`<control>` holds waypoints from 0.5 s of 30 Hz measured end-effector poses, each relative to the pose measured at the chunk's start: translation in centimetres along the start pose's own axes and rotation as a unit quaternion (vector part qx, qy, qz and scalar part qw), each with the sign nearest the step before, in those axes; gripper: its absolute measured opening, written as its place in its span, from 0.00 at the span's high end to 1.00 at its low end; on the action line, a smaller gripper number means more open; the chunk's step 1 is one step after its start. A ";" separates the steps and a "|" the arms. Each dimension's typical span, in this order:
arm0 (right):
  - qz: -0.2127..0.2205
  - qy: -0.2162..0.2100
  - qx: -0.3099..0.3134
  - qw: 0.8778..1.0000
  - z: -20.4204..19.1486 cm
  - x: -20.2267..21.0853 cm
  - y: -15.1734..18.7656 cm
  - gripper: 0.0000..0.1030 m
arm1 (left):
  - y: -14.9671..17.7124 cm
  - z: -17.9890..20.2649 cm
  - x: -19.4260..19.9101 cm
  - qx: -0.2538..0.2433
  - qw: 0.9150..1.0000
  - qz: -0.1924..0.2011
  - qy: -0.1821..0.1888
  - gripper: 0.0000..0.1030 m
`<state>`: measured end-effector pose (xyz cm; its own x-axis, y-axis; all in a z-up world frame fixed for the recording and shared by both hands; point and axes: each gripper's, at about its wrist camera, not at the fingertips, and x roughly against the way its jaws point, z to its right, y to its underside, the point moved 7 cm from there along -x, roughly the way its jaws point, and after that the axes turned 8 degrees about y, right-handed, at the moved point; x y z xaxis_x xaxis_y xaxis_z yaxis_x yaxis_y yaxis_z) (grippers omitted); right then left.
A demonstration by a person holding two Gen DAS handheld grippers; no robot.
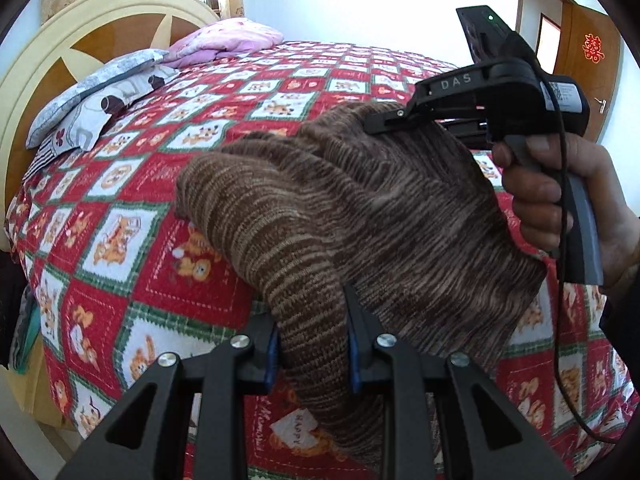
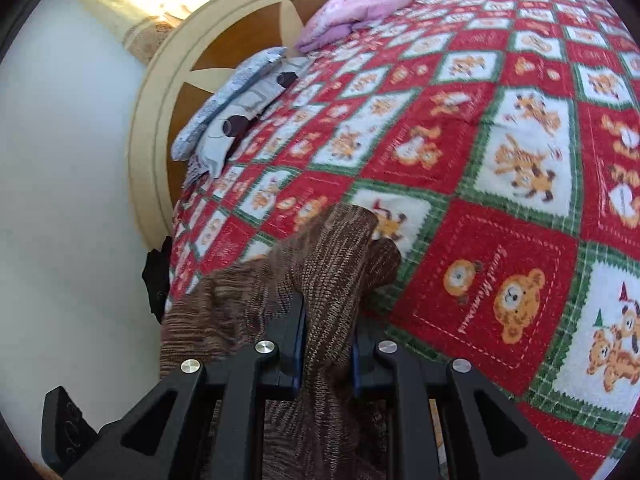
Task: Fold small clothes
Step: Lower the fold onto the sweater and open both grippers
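A brown striped knit garment [image 1: 360, 208] hangs stretched above the bed between both grippers. My left gripper [image 1: 314, 344] is shut on one bunched edge of it, which fills the gap between the blue pads. In the left wrist view my right gripper [image 1: 384, 122] clamps the garment's far edge, with a hand [image 1: 560, 200] on its grip. In the right wrist view my right gripper [image 2: 326, 336] is shut on a thick fold of the knit garment [image 2: 332, 264], which droops to the left and below.
A red, white and green bear-patterned quilt [image 1: 160, 184] covers the bed [image 2: 500, 160]. Grey patterned pillows [image 1: 92, 96] and a pink folded blanket [image 1: 228, 40] lie by the round cream and brown headboard [image 1: 52, 52]. A wooden door [image 1: 588, 52] stands at the right.
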<state>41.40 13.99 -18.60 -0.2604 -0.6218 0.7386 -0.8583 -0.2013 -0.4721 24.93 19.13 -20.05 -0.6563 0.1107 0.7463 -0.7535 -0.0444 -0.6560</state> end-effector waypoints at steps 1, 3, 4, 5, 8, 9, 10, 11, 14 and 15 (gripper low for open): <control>-0.007 0.002 -0.005 1.000 0.4 -0.5 0.2 0.83 | 0.0 0.0 -0.1 0.000 1.000 0.002 -0.001 0.73; -0.014 0.007 -0.015 1.000 1.3 -1.2 0.5 0.81 | 0.1 0.1 -0.1 -0.006 1.000 0.007 -0.006 0.72; -0.014 0.003 -0.022 1.000 1.5 -1.2 0.7 0.80 | 0.1 0.1 -0.2 -0.009 1.000 0.009 -0.009 0.71; -0.012 -0.001 -0.030 0.999 1.8 -1.2 0.8 0.79 | 0.2 0.1 -0.1 -0.008 1.000 0.011 -0.011 0.70; -0.008 0.010 -0.036 0.999 2.2 -0.6 1.1 0.62 | 0.3 0.0 0.1 -0.009 1.000 0.014 -0.020 0.64; -0.006 0.014 -0.030 0.999 2.2 -0.2 1.3 0.62 | 0.4 0.0 0.2 -0.009 1.000 0.014 -0.024 0.63; -0.002 0.020 -0.020 1.000 2.2 0.5 1.6 0.62 | 0.4 -0.1 0.4 -0.008 1.000 0.014 -0.026 0.62; 0.001 0.024 -0.015 1.000 2.2 1.1 1.9 0.61 | 0.5 0.0 1.0 -0.009 0.999 0.014 -0.027 0.61; 0.018 0.028 -0.002 0.999 2.5 3.9 3.2 0.52 | 0.2 0.0 2.9 -0.017 0.999 0.032 -0.036 0.56; 0.022 0.026 0.000 0.999 2.6 4.5 3.5 0.49 | 0.0 -0.2 3.5 -0.019 0.998 0.043 -0.044 0.53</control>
<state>38.34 8.50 -18.16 -0.3209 -0.5896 0.7412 -0.8452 -0.1748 -0.5051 22.64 19.70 -17.48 -0.7211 0.0211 0.6926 -0.6928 -0.0131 -0.7210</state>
